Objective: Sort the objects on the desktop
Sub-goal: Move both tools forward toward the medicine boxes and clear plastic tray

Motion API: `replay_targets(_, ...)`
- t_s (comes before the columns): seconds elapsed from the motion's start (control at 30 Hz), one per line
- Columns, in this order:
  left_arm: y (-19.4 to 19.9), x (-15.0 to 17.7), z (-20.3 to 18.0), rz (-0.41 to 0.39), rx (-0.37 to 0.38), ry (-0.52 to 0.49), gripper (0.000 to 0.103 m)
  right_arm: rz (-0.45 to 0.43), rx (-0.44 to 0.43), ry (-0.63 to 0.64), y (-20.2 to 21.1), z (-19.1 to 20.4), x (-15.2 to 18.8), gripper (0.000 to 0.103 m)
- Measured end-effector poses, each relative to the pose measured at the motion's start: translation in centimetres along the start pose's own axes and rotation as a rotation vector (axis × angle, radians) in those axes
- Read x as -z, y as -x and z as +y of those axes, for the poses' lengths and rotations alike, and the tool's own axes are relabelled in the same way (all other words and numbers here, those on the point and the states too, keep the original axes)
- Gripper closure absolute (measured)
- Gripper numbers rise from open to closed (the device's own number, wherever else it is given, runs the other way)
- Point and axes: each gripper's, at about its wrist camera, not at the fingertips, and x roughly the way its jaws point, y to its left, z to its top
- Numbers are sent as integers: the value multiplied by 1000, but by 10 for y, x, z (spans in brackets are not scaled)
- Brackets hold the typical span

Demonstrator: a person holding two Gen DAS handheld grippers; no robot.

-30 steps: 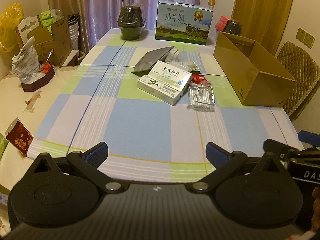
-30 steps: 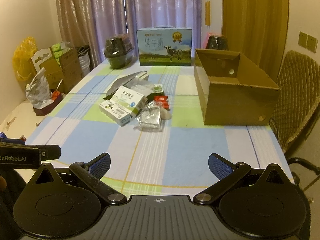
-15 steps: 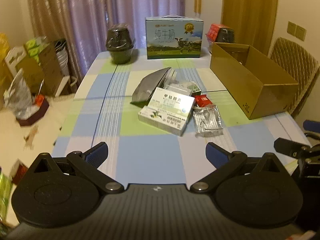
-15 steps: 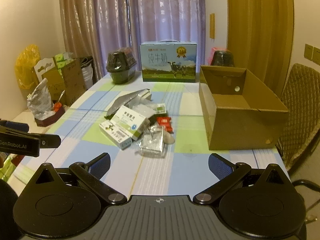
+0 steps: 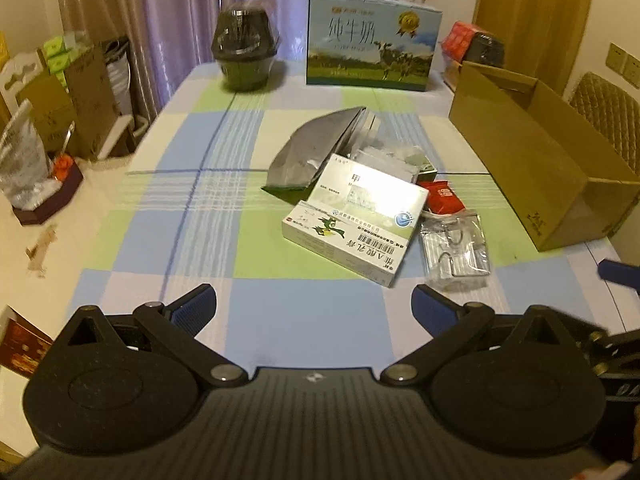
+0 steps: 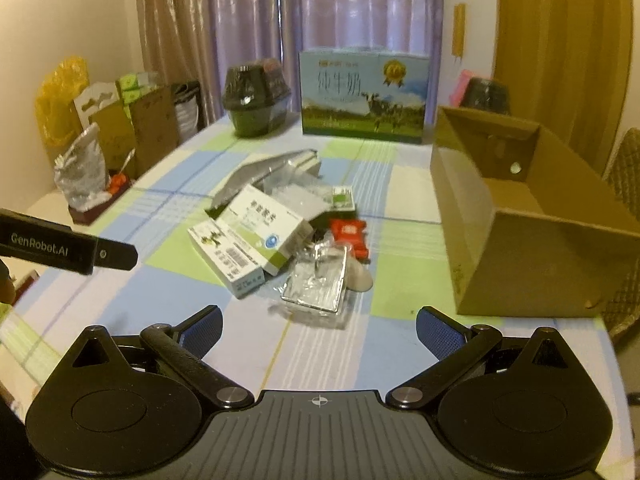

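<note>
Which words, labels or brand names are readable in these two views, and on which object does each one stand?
"纯牛奶": front of the blue and green milk carton with a cow picture.
"GenRobot.AI": black side of the left gripper, seen from the right wrist.
White and green medicine boxes: barcode and print too blurred to read.
Small red packet: label unreadable.

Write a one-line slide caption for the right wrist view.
Open right hand-held gripper faces a pile of medicine boxes and packets beside a cardboard box.

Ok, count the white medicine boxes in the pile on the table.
2. The lower medicine box lies on the tablecloth at the pile's near-left edge; the upper medicine box rests tilted across it. More may be hidden under the silver pouch.
</note>
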Motion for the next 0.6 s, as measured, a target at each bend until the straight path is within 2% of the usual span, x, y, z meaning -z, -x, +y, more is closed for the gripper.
replay_targets(0.1, -23, -4, -1, 13, 7, 12, 1, 19, -4, 13, -26, -2, 1, 5)
replay_targets(0.17, -39, -7, -2, 18, 10, 20, 1, 31, -9, 22, -43, -4, 1, 17)
replay_targets(0.2, -45, -8, -1, 21, 12, 26, 1, 37, -11, 23, -51, -6, 1, 20)
replay_targets(0.6, -110, -29, 7, 35, 57, 130, 1, 69, -56, -87, -112, -16, -3, 21)
